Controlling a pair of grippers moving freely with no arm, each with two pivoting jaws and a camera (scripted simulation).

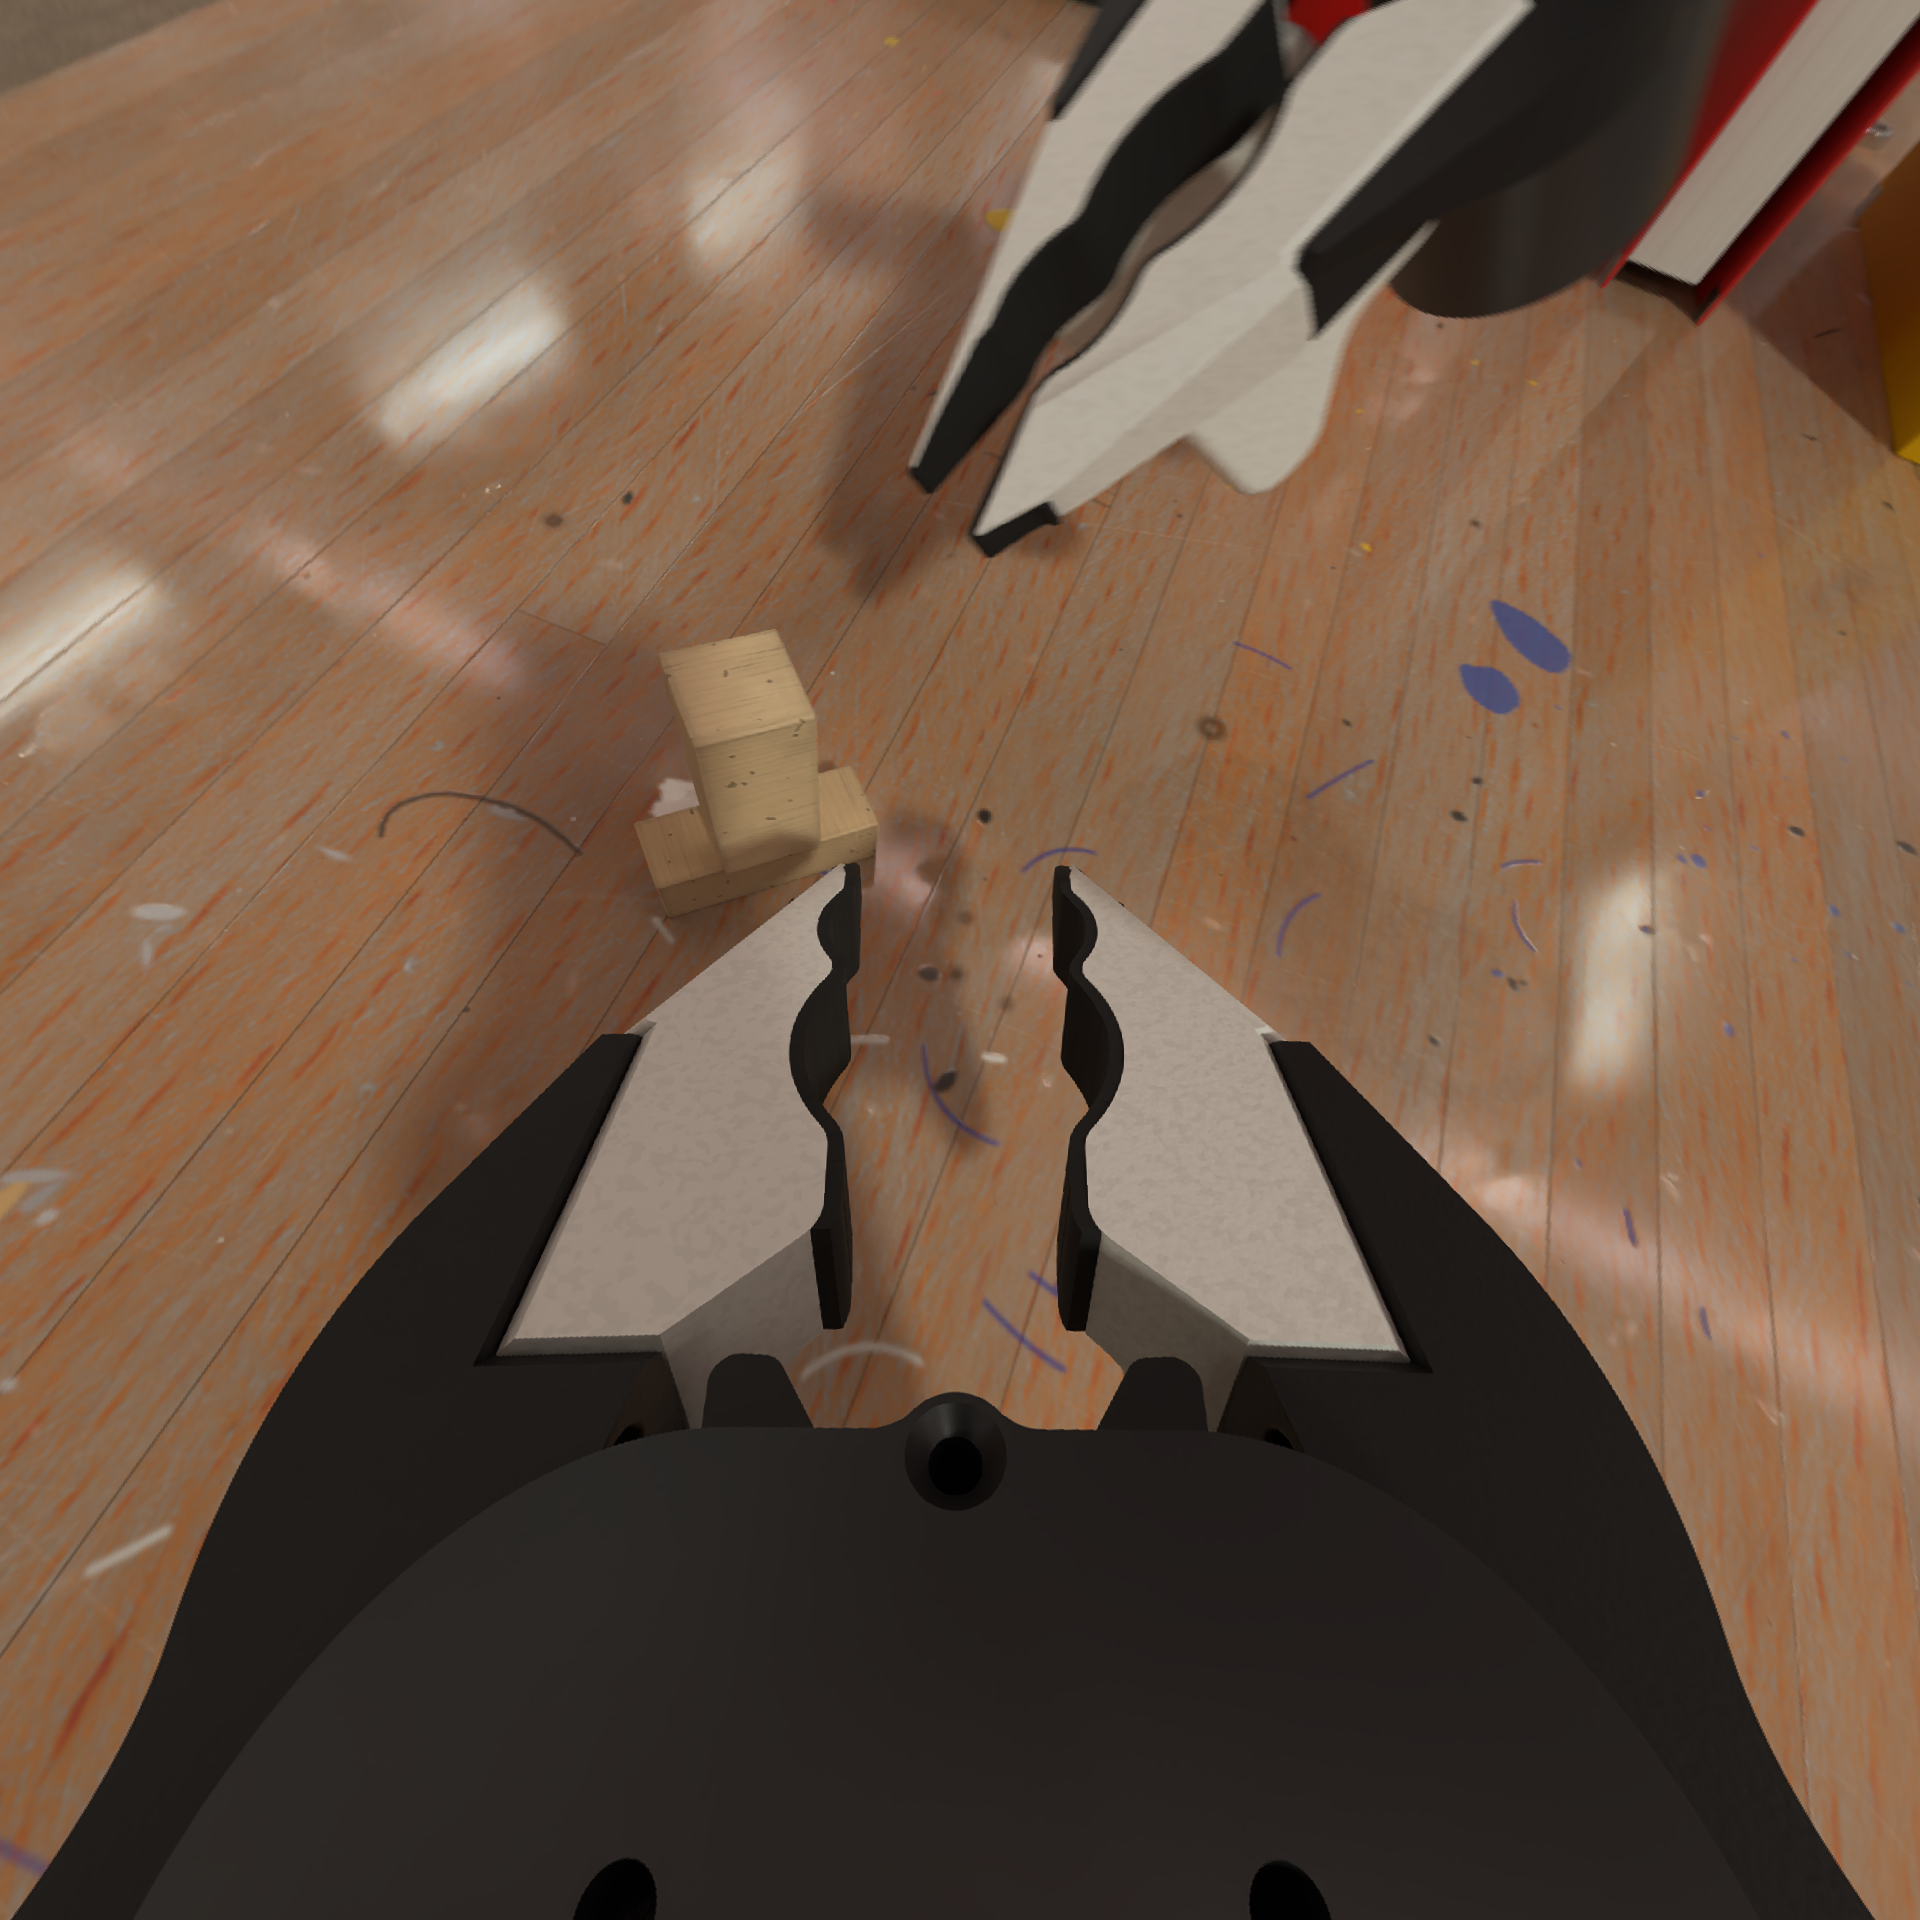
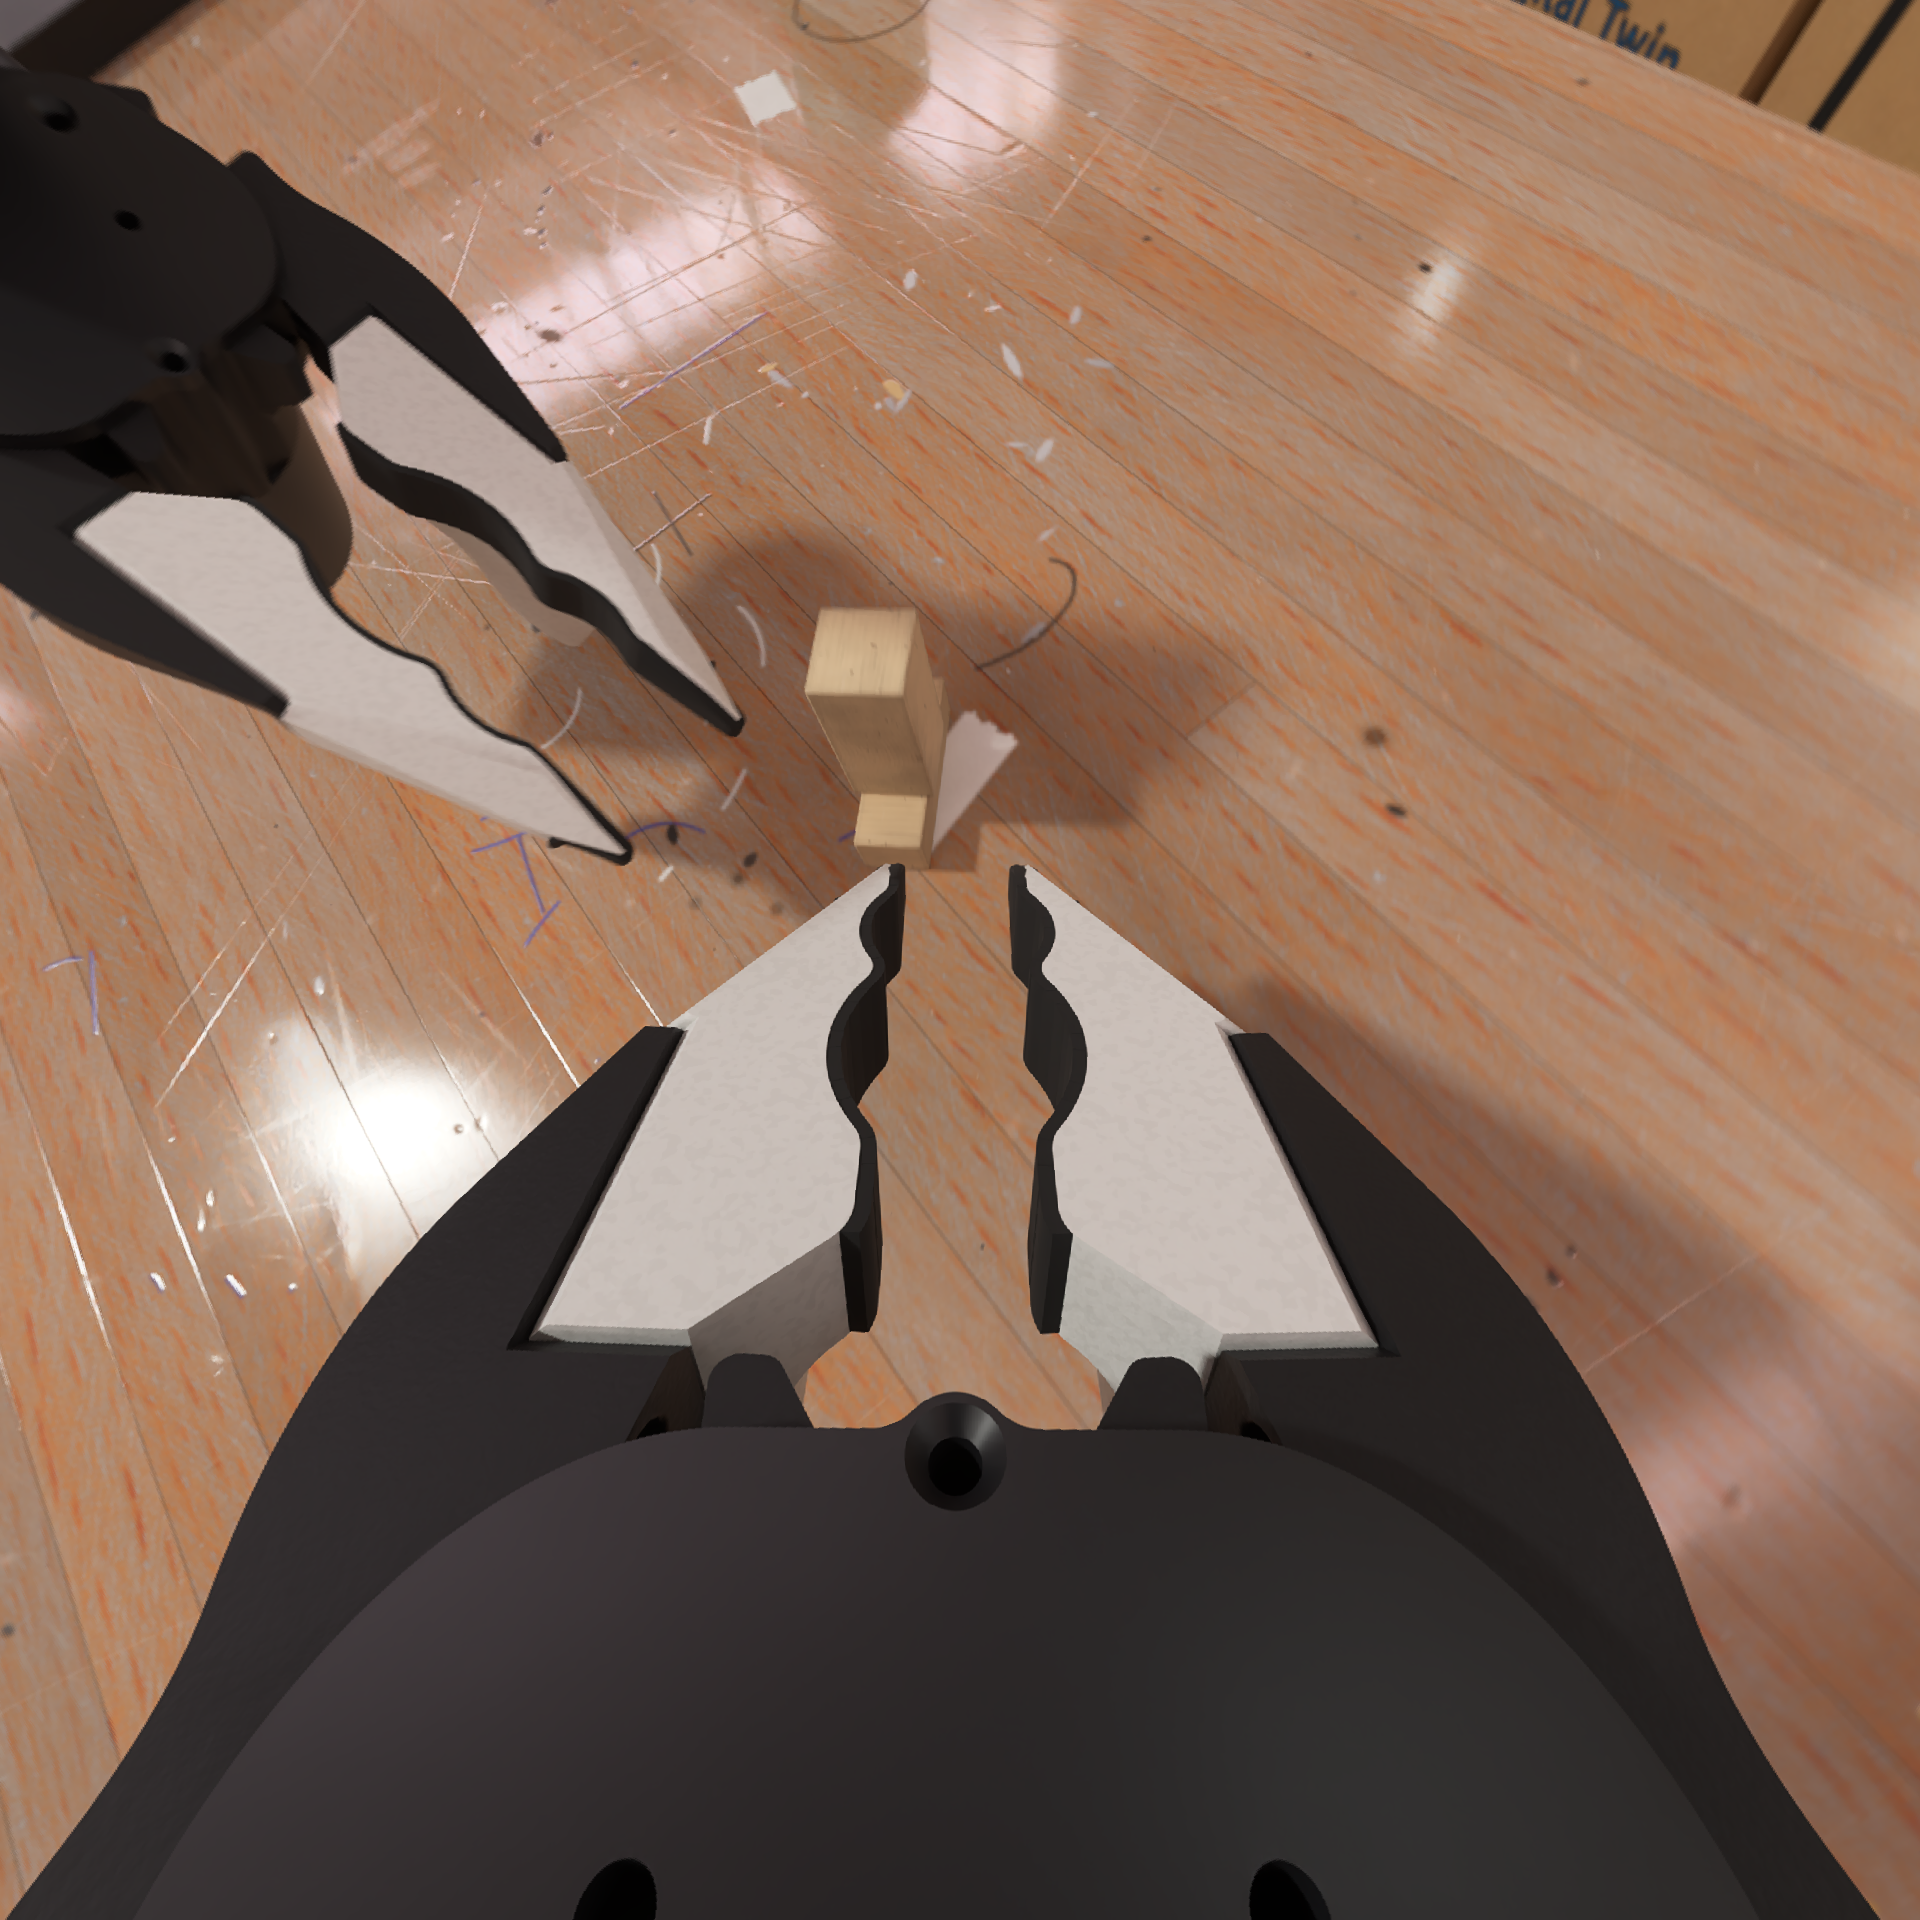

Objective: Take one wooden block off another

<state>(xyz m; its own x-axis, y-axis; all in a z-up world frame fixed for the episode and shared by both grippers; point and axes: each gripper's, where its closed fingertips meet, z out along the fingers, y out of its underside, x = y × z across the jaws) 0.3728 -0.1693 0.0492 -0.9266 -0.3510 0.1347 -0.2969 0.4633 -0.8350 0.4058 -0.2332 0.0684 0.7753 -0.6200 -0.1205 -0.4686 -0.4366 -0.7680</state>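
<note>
Two pale wooden blocks are stacked on the wooden floor. The upper block (image 1: 750, 750) stands upright on a flat lower block (image 1: 707, 862). In the right wrist view the upper block (image 2: 868, 707) and the lower block's end (image 2: 891, 826) lie just beyond my fingertips. My left gripper (image 1: 956, 878) is open and empty, its tips just right of the stack. My right gripper (image 2: 954, 878) is open and empty, just short of the stack. The right gripper also shows in the left wrist view (image 1: 966, 509), and the left gripper in the right wrist view (image 2: 675, 779).
The wooden floor (image 1: 312, 416) is scratched and flecked with paint. A red and white panel (image 1: 1766, 177) and a yellow object (image 1: 1901, 343) stand far right. Cardboard boxes (image 2: 1829, 62) stand at the far edge. A white paper scrap (image 2: 971, 769) lies beside the blocks.
</note>
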